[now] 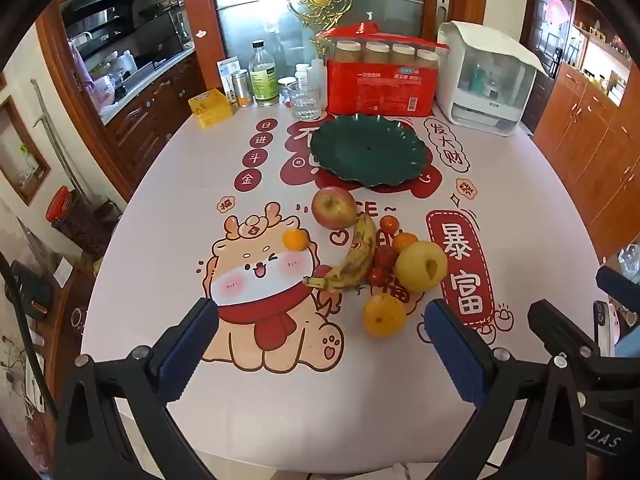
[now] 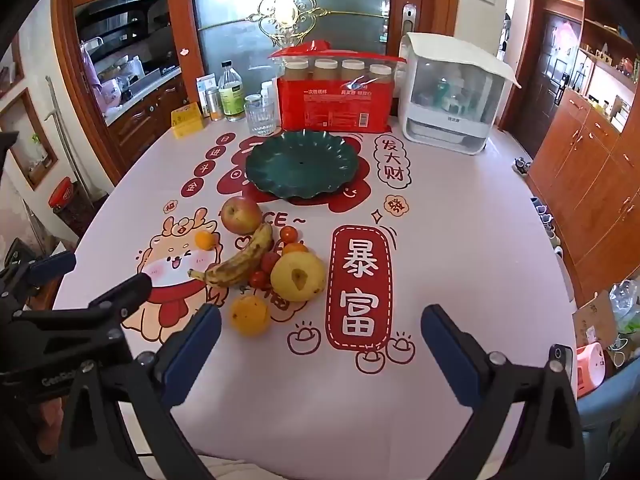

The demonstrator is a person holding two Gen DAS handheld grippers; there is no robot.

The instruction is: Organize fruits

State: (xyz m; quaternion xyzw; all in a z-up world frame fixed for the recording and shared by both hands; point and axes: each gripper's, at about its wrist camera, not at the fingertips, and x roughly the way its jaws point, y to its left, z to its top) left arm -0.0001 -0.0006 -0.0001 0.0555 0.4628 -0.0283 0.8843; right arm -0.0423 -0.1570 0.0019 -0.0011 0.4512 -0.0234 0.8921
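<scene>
A dark green scalloped plate [image 1: 368,151] [image 2: 302,165] sits empty toward the far side of the table. In front of it lie a red apple [image 1: 333,207] [image 2: 241,214], a spotted banana [image 1: 354,256] [image 2: 240,262], a yellow apple [image 1: 421,266] [image 2: 298,276], an orange [image 1: 384,315] [image 2: 250,314], a small tangerine [image 1: 295,239] [image 2: 205,239] and several small tomatoes [image 1: 389,224]. My left gripper [image 1: 320,344] is open and empty, near the front edge. My right gripper [image 2: 320,348] is open and empty, right of the orange.
At the back stand a red package of cups [image 1: 380,80], a white appliance [image 1: 486,80], a glass [image 1: 305,100], bottles [image 1: 263,76] and a yellow box [image 1: 210,108]. The printed tablecloth [image 1: 160,208] covers the table. Wooden cabinets [image 2: 592,176] stand to the right.
</scene>
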